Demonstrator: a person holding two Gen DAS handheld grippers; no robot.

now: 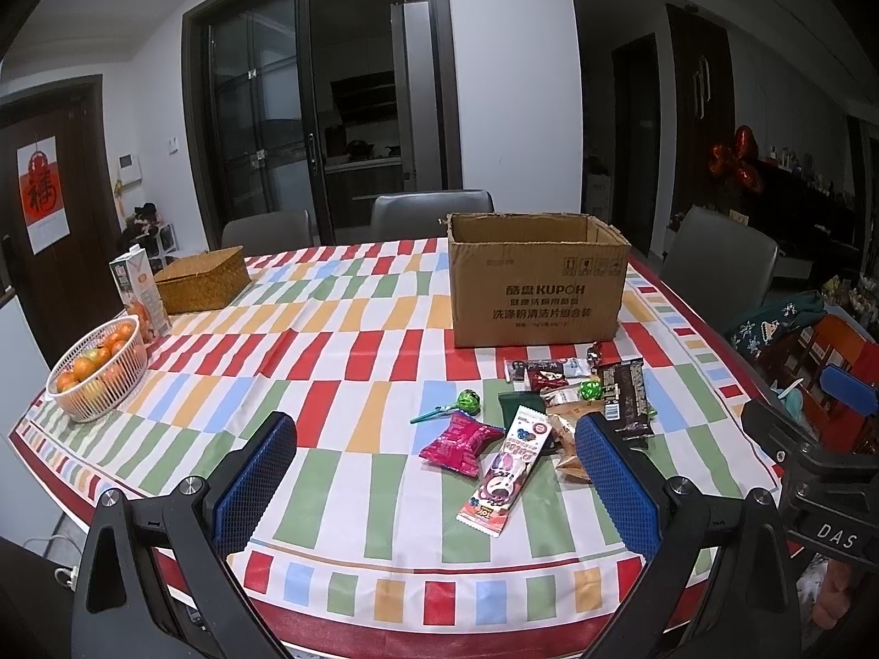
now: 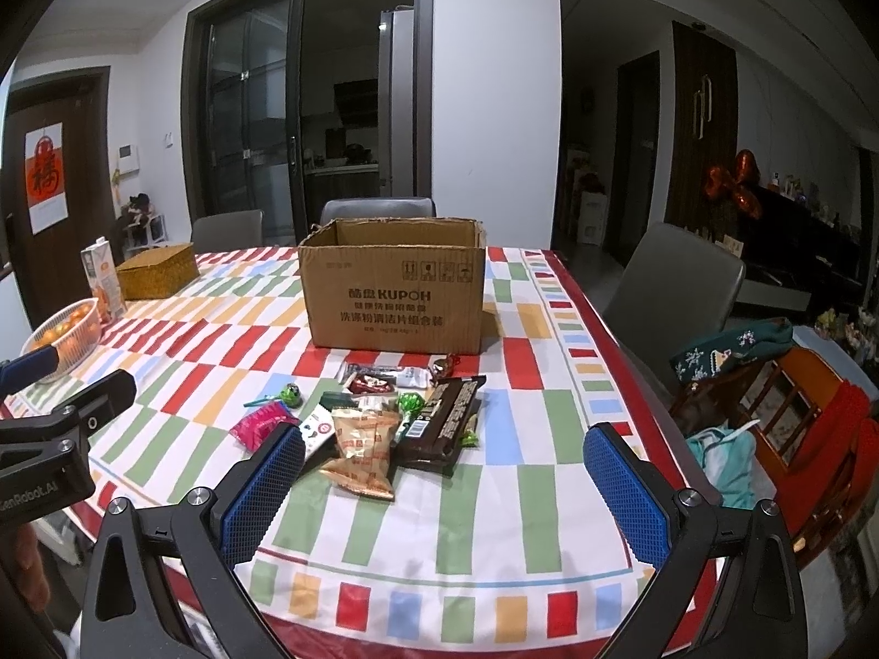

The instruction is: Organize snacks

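your left gripper (image 1: 434,472) and right gripper (image 2: 444,486) both hang spread wide, holding nothing. the snack pile (image 2: 384,417) lies on the tablecloth (image 2: 494,516) before the open cardboard box (image 2: 395,296); its inside is hidden, and the packets overlap.

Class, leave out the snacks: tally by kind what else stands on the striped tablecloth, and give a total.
Cardboard box: 1
Woven lidded basket: 1
Juice carton: 1
White fruit basket: 1
Total: 4
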